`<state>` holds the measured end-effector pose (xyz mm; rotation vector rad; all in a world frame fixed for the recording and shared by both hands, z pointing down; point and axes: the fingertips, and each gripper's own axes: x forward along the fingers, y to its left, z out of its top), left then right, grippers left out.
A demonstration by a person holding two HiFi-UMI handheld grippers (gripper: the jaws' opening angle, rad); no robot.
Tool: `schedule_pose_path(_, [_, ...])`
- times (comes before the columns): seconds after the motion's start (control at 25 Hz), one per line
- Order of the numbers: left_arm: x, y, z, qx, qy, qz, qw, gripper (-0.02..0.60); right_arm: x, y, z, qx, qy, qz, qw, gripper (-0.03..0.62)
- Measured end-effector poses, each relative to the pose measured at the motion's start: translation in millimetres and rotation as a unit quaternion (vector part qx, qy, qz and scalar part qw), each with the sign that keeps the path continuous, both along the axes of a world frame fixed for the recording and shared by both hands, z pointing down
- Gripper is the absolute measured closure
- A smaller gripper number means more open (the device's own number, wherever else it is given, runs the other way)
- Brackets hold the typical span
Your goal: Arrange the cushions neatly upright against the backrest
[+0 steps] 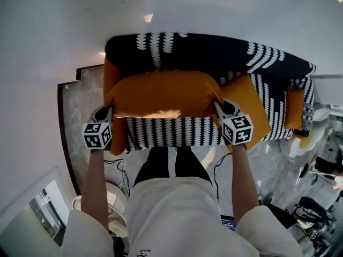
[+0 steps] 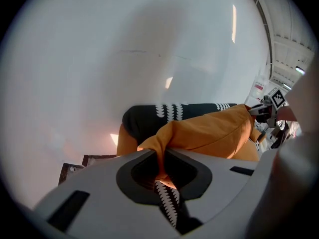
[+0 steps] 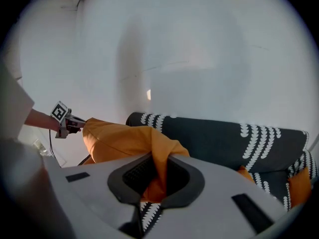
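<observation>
two corners of orange cushion (image 1: 166,92) pinched: left gripper (image 1: 109,110) clenched on left corner, right gripper (image 1: 218,105) on right; cushion hangs above patterned sofa (image 1: 214,52).

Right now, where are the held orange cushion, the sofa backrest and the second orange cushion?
held orange cushion (image 1: 163,92): head view, middle of its face.
sofa backrest (image 1: 209,52): head view, dark upper part.
second orange cushion (image 1: 249,100): head view, exposed face.
</observation>
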<state>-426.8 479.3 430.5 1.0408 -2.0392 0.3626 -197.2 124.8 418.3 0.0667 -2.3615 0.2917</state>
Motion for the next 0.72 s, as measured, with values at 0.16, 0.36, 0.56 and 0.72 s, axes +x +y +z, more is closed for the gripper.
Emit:
schedule_pose_path(0.16, [-11, 10, 21, -0.006, 0.011, -0.004, 0.9999, 0.54, -6, 13, 27, -0.017, 0.03, 0.003, 0.999, 0.545])
schedule_pose_path(0.36, [-28, 1, 43, -0.017, 0.022, 0.014, 0.9995, 0.54, -6, 14, 53, -0.037, 0.068, 0.022, 0.997, 0.543])
schedule_pose_path(0.56, [-34, -17, 54, -0.016, 0.044, 0.026, 0.9985, 0.54, 0, 4, 53, -0.056, 0.087, 0.05, 0.993, 0.545])
schedule_pose_path(0.72, [-23, -26, 58, -0.019, 0.059, 0.04, 0.9973, 0.54, 7, -9, 58, -0.07, 0.098, 0.056, 0.991, 0.544])
